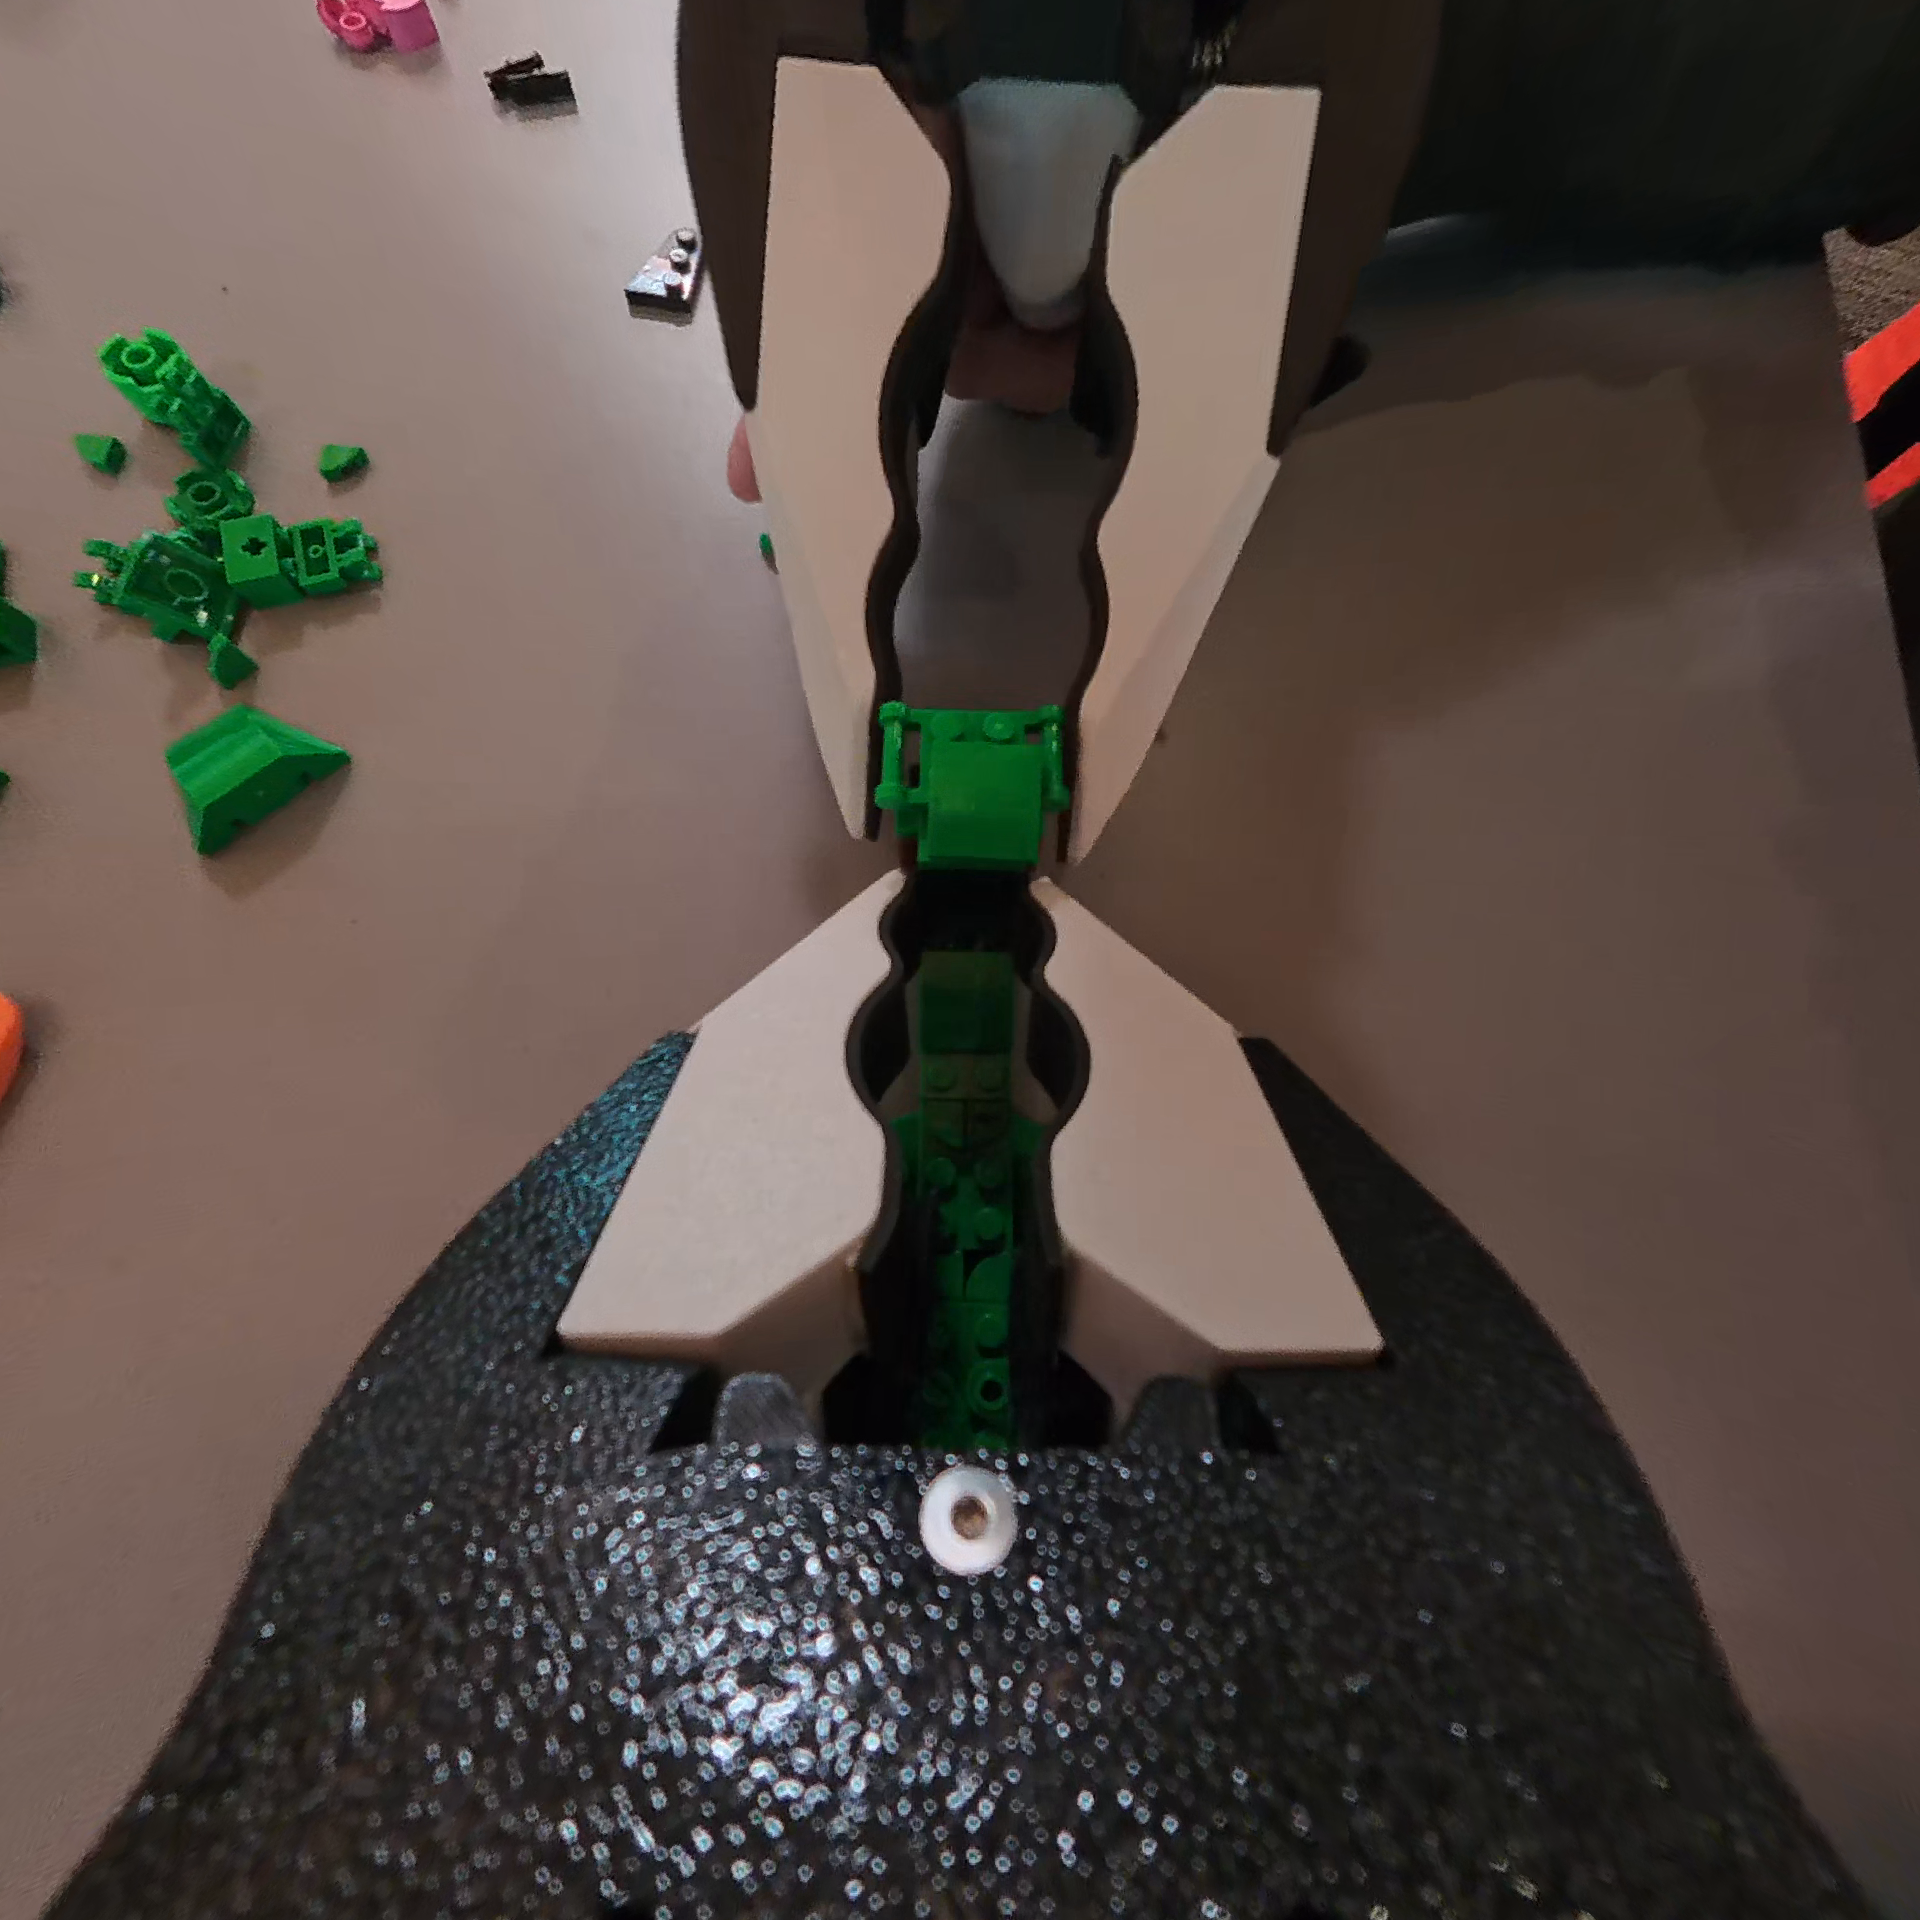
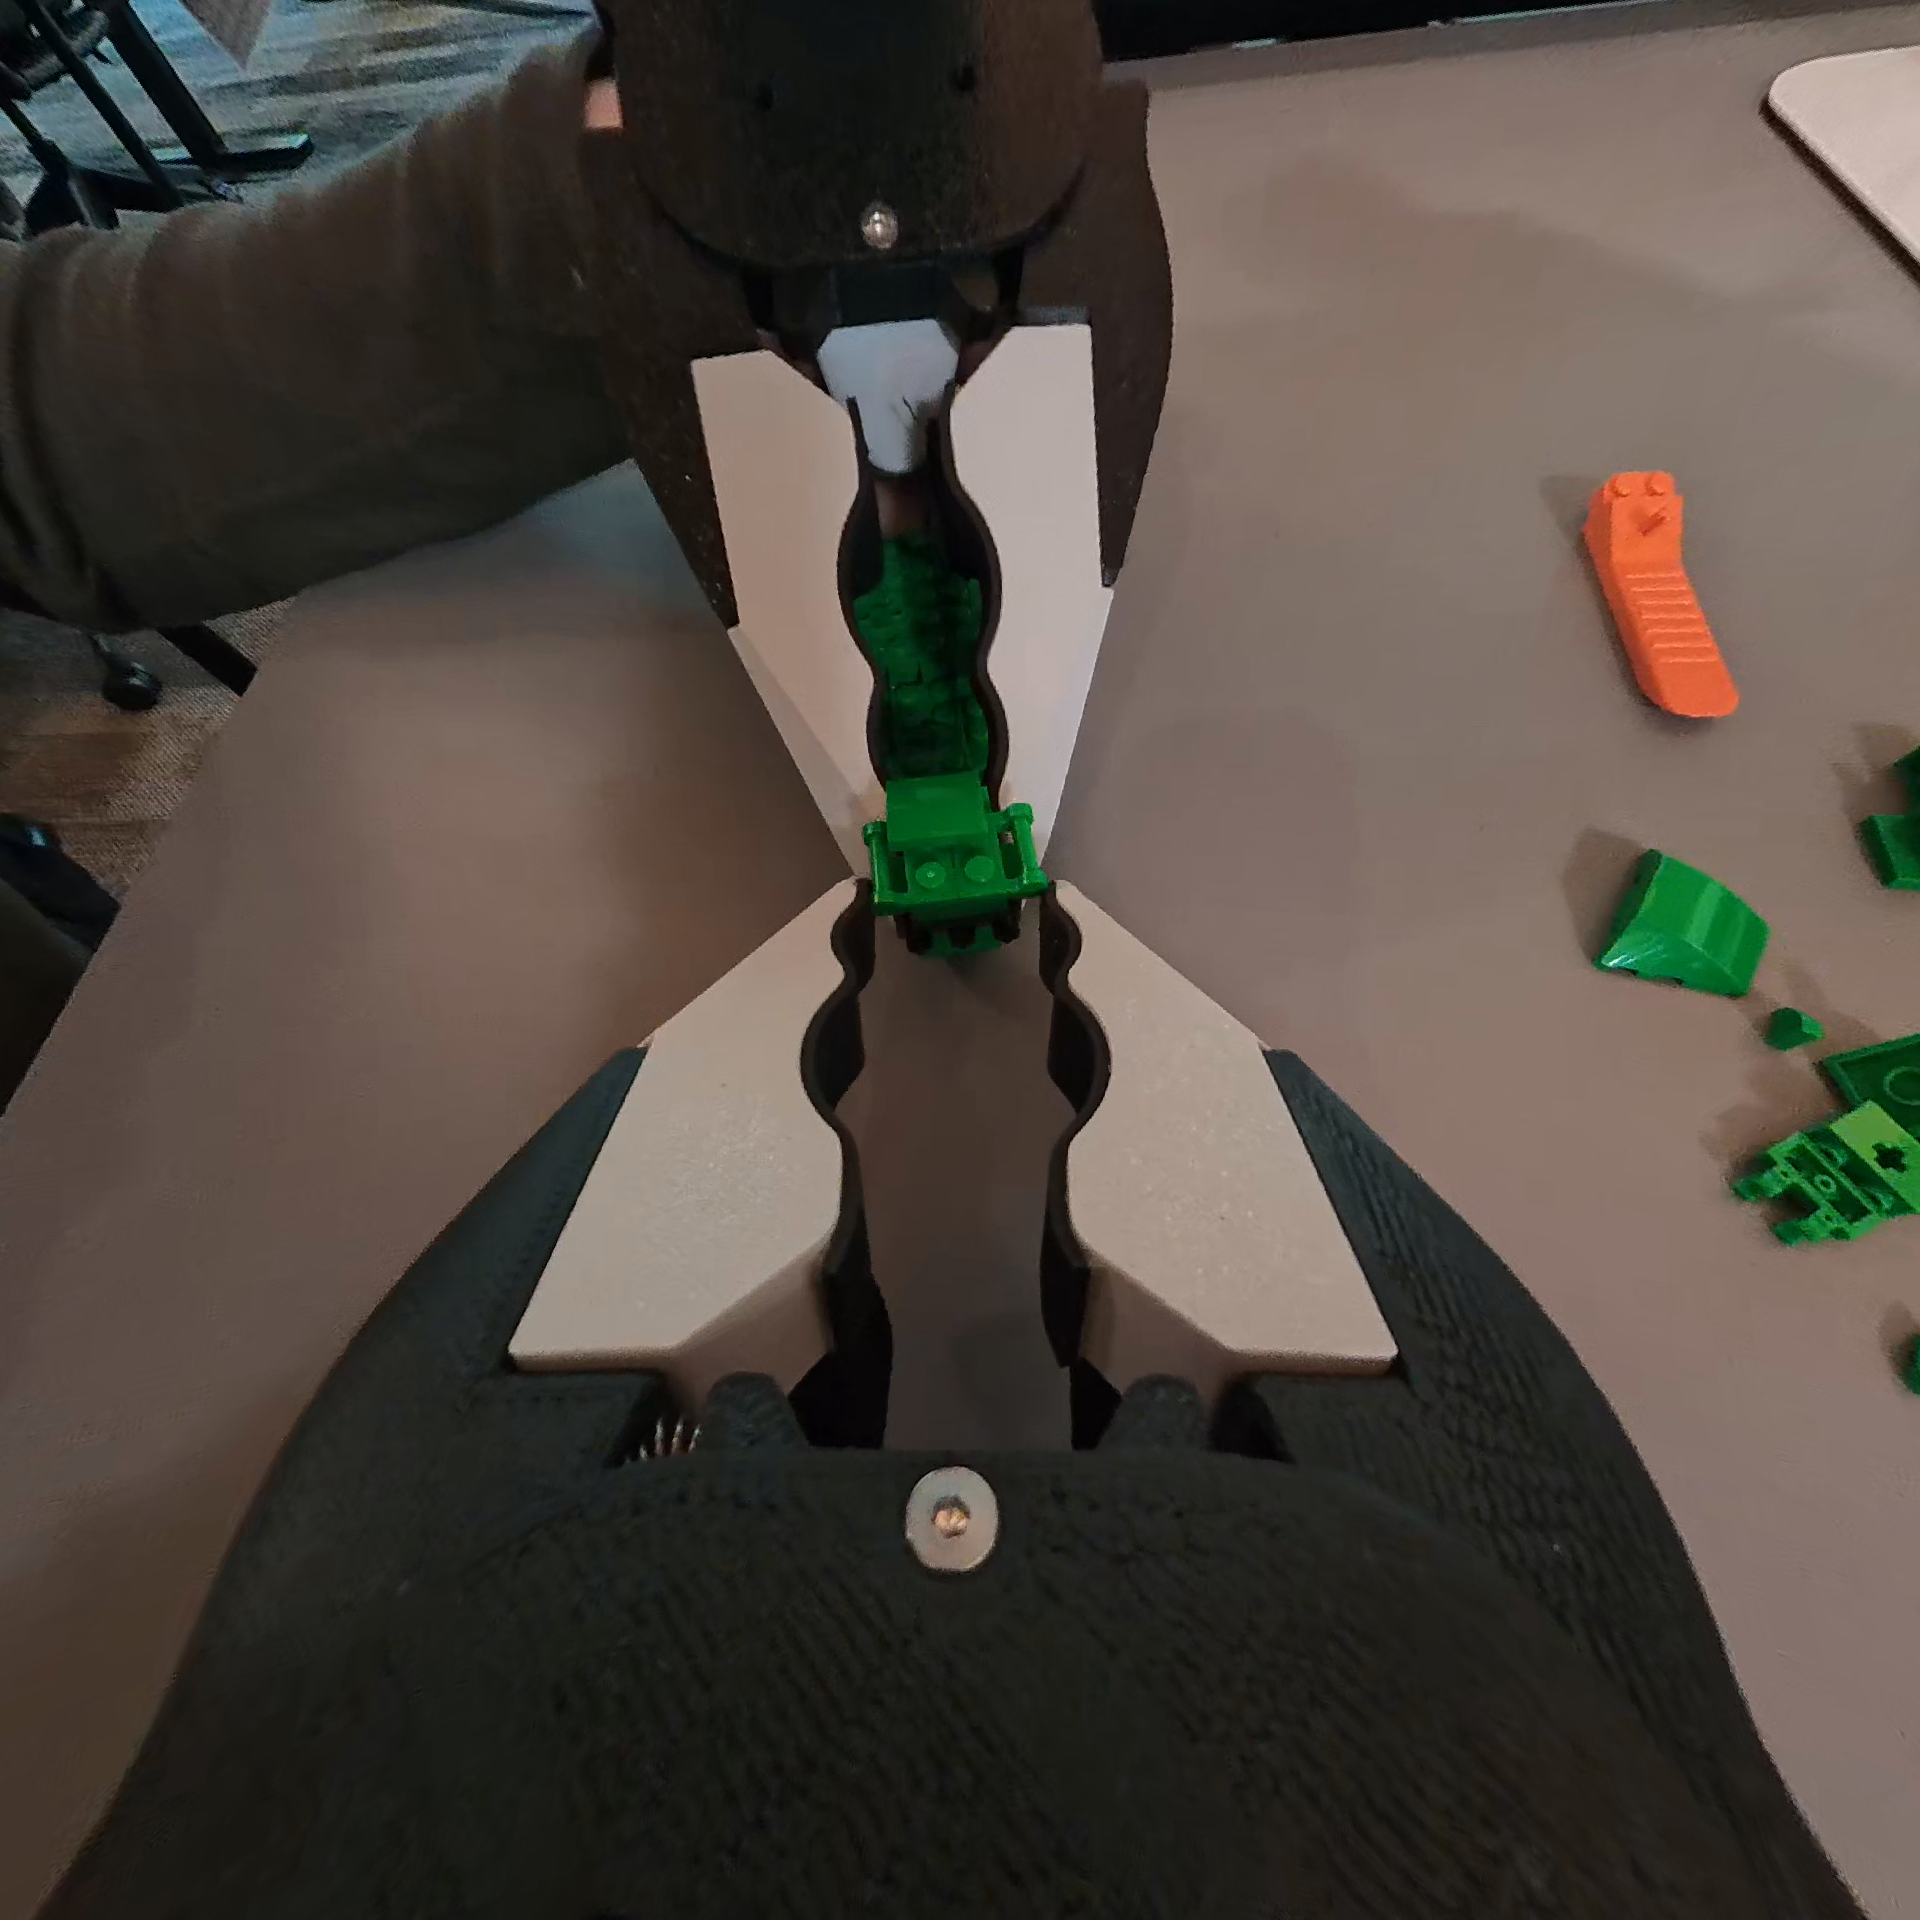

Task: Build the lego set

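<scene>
My left gripper [image 1: 966, 883] is shut on a long green lego assembly [image 1: 971, 1195] that lies lengthwise between its fingers. My right gripper [image 2: 953, 896] is shut on a small green clip piece [image 2: 951, 868]. The two grippers face each other tip to tip above the grey table [image 2: 1351, 623]. The small piece [image 1: 971, 790] meets the front end of the assembly. I cannot tell if they are joined. The right gripper [image 1: 971, 847] comes in from the top of the left wrist view. The left gripper [image 2: 945, 842] and the assembly [image 2: 930, 644] show in the right wrist view.
Loose green pieces [image 1: 208, 540] and a green slope [image 1: 249, 774] lie on the table; black pieces [image 1: 530, 78] and pink pieces [image 1: 374, 16] lie farther off. An orange brick separator [image 2: 1657, 603], a curved green slope [image 2: 1683, 925] and green parts [image 2: 1849, 1164] lie right. A sleeve [image 2: 260, 395] crosses the table edge. Less than 4 cm separates the two grippers' tips.
</scene>
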